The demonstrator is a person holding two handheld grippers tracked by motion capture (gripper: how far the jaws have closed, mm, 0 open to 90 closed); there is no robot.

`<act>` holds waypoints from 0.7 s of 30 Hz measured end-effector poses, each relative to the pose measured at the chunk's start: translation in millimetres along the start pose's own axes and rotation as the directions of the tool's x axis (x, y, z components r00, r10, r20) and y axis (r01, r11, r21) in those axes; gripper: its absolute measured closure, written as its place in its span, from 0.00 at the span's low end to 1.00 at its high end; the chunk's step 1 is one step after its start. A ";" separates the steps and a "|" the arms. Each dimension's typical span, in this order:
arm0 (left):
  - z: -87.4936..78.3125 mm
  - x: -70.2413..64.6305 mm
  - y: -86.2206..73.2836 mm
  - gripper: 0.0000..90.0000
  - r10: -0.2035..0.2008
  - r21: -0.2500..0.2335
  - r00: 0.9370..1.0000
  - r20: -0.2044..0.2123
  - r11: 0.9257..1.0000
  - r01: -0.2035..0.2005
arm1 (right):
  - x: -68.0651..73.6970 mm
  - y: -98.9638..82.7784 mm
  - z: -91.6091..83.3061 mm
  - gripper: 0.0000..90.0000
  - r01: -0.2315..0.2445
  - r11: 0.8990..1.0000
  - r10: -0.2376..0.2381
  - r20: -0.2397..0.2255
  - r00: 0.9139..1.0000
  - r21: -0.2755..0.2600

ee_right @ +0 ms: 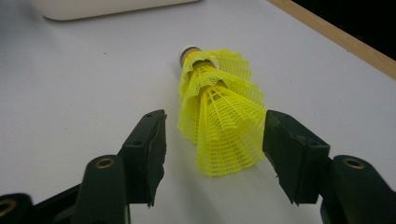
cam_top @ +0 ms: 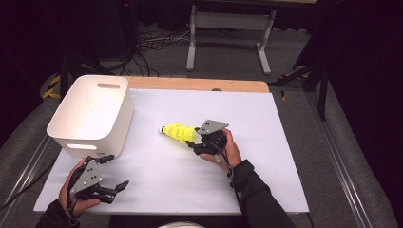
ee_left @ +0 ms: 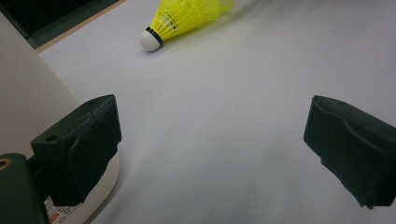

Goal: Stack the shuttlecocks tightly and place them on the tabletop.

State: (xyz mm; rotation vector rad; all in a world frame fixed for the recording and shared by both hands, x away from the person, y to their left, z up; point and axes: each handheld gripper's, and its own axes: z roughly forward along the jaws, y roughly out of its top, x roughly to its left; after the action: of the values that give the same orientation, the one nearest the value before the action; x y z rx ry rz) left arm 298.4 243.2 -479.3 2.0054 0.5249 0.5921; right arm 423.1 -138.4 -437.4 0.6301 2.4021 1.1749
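A stack of nested yellow plastic shuttlecocks [cam_top: 178, 131] lies on its side mid-table, its white cork tip pointing left toward the bin. In the right gripper view the mesh skirt [ee_right: 219, 121] lies between the two black jaws of my right gripper [ee_right: 215, 119]. There is a clear gap on the left side, so the jaws stand open around it. A hand holds that gripper [cam_top: 194, 141] just right of the stack. My left gripper [cam_top: 117, 171] is open and holds nothing at the near left, by the bin's front corner. Its own view shows the shuttlecocks [ee_left: 187, 18] far ahead.
A white plastic bin [cam_top: 90, 114] with handle slots stands at the left, and its wall [ee_left: 28, 93] is close beside my left jaw. A white mat [cam_top: 190, 180] covers the table, with a wooden strip [cam_top: 199, 84] along the far edge. Beyond are cables and a desk frame.
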 end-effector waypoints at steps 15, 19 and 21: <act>0.0 0.3 -0.4 0.06 0.003 0.001 1.000 0.006 1.000 -0.003 | -0.6 -6.8 18.1 0.99 -0.039 0.998 0.041 -0.035 0.999 0.052; -0.9 0.2 -0.6 0.06 0.003 0.001 1.000 0.006 1.000 -0.003 | -0.2 -5.3 19.2 1.00 -0.027 0.999 0.029 -0.036 0.999 0.047; 0.0 0.0 -0.4 0.06 0.004 0.001 1.000 0.012 1.000 -0.004 | 1.1 -4.0 20.7 1.00 -0.020 0.999 0.022 -0.045 0.999 0.044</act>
State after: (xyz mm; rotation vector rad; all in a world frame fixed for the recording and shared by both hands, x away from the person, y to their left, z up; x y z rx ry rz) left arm 298.3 243.4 -479.6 2.0105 0.5146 0.5814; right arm 432.1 -127.0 -452.7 0.6502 2.4710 1.1601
